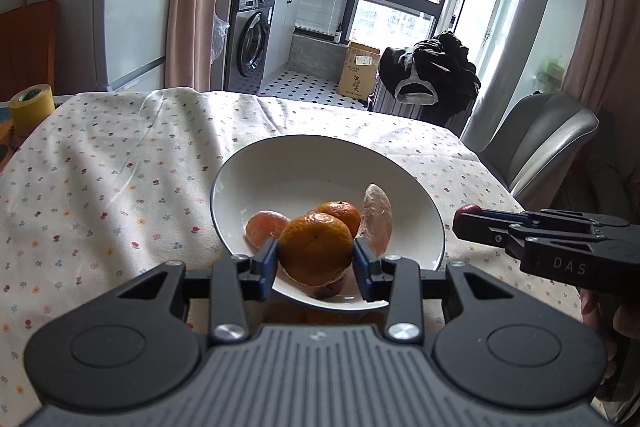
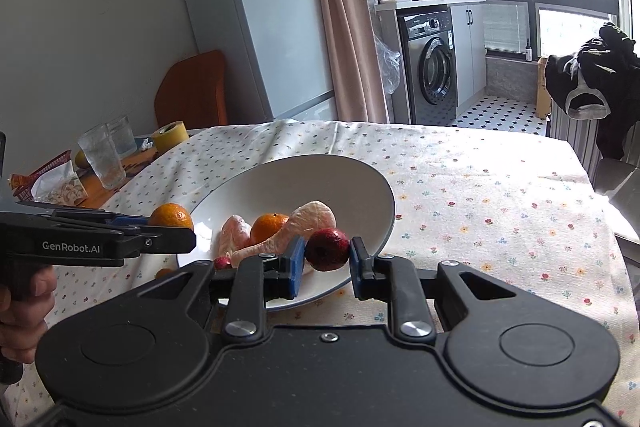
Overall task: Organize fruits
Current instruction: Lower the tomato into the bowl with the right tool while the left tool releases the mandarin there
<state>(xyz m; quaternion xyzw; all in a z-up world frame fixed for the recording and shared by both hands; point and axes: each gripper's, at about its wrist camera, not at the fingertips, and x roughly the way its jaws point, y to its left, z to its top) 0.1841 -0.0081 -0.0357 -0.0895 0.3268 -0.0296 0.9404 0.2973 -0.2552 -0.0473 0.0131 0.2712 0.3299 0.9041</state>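
Table under a floral tablecloth (image 1: 120, 163), one wide white bowl (image 1: 288, 163) near its front edge, rim dark-lined. Bowl is ceramic by the look: hard, chips if knocked, so fruit should be lowered in, not dropped.

Already in the bowl: two peeled pomelo-like segments (image 2: 312, 223), pale and membranous, likely soft and tearing easily; take them across the thick back, light squeeze. One small mandarin (image 2: 269, 227) resting between them.

Left gripper (image 1: 316, 253) clamped on a mandarin (image 1: 316, 247), pads at its widest girth, held at the bowl's near-left rim. Skin loose and puffy, light fruit, gives under pressure; firm enough hold needs little force, too much would bruise or split it.

Right gripper (image 2: 326, 251) closed on a small dark red fruit (image 2: 327, 249), maybe a hawthorn or date, cannot tell which, poised over the bowl's near edge. Round, smooth, probably slick; could roll out of flat pads if grip loosens off-centre. Another small red fruit (image 2: 221, 262) lies at the rim beside it

Judgement: both pieces at release point over the bowl
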